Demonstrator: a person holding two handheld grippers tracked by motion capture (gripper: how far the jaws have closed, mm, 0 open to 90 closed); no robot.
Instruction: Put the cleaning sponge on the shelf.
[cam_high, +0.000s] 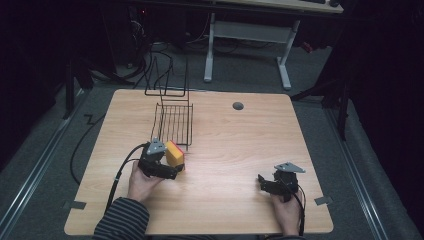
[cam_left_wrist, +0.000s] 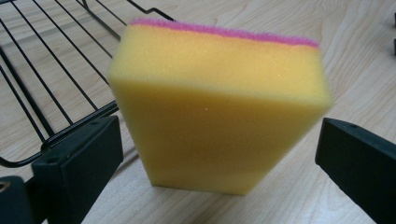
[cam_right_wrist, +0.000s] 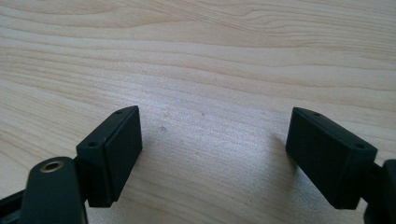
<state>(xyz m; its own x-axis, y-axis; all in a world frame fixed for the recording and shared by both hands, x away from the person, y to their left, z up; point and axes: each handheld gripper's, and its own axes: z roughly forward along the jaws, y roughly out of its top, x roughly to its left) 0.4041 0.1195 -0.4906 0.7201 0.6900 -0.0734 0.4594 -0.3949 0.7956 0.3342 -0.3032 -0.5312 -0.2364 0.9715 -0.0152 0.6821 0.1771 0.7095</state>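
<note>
Yellow sponge (cam_left_wrist: 219, 116) stood on edge on the table (cam_high: 235, 150), long axis upright, pink face toward the wire rack (cam_high: 174, 122) just beside it. Left gripper (cam_high: 175, 167) w/ jaws apart flanked it, not pressing. Right gripper (cam_high: 262, 182) gaped, nothing btwn.

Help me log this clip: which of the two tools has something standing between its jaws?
The left tool: the yellow sponge with a pink top stands between its open jaws, beside the wire rack. The right tool has only bare table between its jaws.
</note>
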